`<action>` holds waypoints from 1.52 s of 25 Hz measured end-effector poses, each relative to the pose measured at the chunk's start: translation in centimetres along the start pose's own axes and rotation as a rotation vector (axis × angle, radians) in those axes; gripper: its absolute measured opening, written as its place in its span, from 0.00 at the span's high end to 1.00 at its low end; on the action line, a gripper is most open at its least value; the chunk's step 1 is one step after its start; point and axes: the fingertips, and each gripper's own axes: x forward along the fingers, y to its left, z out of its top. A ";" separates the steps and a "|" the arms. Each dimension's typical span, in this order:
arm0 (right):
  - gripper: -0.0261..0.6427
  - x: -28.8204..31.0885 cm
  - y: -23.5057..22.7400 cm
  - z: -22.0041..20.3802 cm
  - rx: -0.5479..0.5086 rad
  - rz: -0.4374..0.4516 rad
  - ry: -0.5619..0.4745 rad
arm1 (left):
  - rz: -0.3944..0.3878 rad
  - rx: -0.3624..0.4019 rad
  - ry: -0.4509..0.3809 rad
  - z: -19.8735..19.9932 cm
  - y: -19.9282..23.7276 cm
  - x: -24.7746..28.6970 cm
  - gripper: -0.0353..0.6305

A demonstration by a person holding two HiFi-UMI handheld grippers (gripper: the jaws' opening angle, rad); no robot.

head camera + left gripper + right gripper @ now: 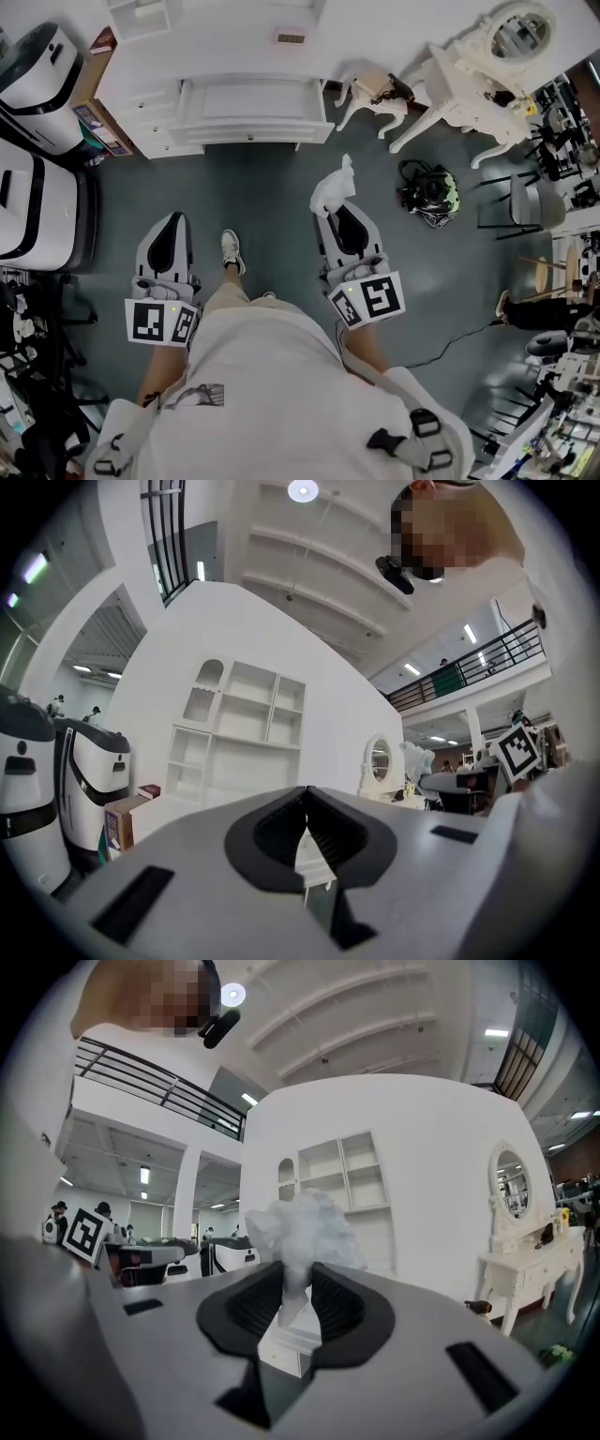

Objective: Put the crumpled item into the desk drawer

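Note:
A white desk stands ahead with its drawer pulled out. In the head view my right gripper is shut on a crumpled white paper item, which sticks out past the fingertips, well short of the drawer and to its right. In the right gripper view the crumpled item is pinched between the black pads of the right gripper, with the drawer low behind it. My left gripper hangs level at the left, its jaws together and empty, as the left gripper view also shows for the left gripper.
A white vanity table with an oval mirror and a small stool stand right of the desk. A dark bag lies on the grey floor near them. White machines and a cardboard box sit at the left. My shoe is between the grippers.

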 end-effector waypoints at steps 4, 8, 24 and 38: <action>0.81 3.5 -1.7 0.6 -0.009 -0.017 0.006 | -0.017 0.001 -0.017 0.4 2.2 4.0 0.92; 0.81 8.0 -3.3 0.3 -0.005 -0.032 0.027 | -0.016 -0.020 -0.008 -0.3 5.3 8.4 0.92; 0.81 28.0 -4.8 1.6 -0.005 -0.026 0.084 | -0.083 -0.062 0.042 -1.9 18.7 24.6 0.92; 0.81 30.4 -8.2 1.3 0.016 -0.129 0.104 | -0.202 -0.105 0.082 -3.5 18.5 31.0 0.92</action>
